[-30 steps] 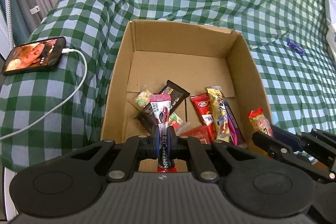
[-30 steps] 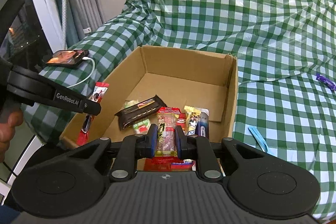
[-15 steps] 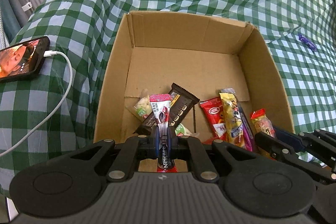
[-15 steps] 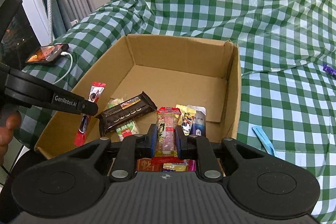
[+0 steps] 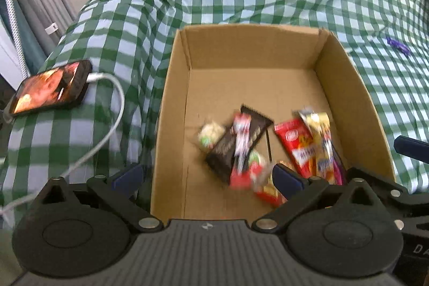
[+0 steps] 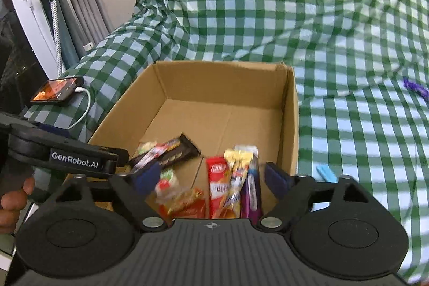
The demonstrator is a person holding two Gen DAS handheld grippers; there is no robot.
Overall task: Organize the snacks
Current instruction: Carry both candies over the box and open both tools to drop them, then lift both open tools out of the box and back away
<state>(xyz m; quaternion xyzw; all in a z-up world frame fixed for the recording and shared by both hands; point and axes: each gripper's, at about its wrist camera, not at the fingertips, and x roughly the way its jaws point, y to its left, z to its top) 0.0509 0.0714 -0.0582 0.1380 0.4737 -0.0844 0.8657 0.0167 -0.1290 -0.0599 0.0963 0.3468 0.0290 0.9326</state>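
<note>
Both tongs have just been opening over the cardboard box point(image 5: 346, 87). The left tongs point(image 5: 206, 176) stand released, the red Nescafé stick point(image 5: 241, 149) blurred, free between them. The right tongs point(image 6: 211, 178) gape too, their clear-wrapped snack point(image 6: 185, 199) among the packets inside.

A home, likely a living room or bedroom: a soft piece of furniture lies under a green checked cover point(image 6: 268, 18), a phone point(image 5: 51, 87) charges on it by a cable point(image 5: 107, 125), grey curtains point(image 6: 75, 4) hang at the left, and a cardboard box point(image 6: 214, 87) holds snacks point(image 6: 217, 184).
</note>
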